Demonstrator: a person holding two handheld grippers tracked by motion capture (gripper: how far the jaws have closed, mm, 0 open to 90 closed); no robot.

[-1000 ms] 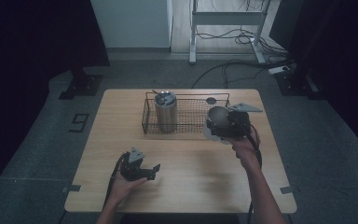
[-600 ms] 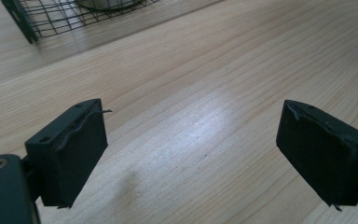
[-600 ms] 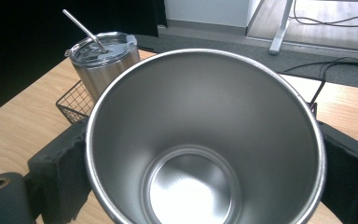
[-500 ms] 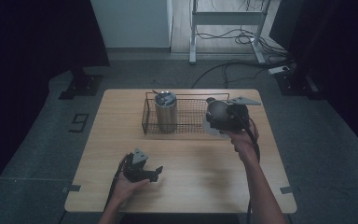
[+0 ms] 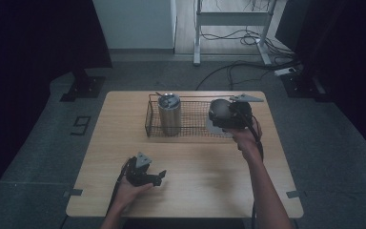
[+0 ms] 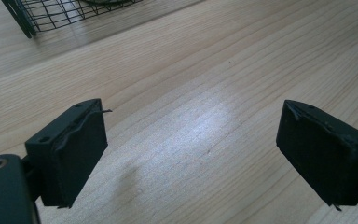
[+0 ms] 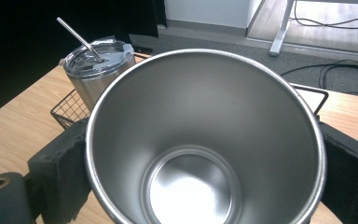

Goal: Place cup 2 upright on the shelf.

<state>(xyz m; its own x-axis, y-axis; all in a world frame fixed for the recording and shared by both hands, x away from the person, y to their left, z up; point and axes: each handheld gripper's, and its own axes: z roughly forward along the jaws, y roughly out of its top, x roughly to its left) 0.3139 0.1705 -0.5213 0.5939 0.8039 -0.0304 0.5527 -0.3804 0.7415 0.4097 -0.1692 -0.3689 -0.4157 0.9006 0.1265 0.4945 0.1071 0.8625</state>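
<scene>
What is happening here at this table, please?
A person works with a tool in each hand. The right tool grips an open, empty steel cup and holds it above the right part of a wire basket. A second steel cup with lid and straw stands in the basket's left part. The left tool is open, holds nothing, and is low over the wooden table.
</scene>
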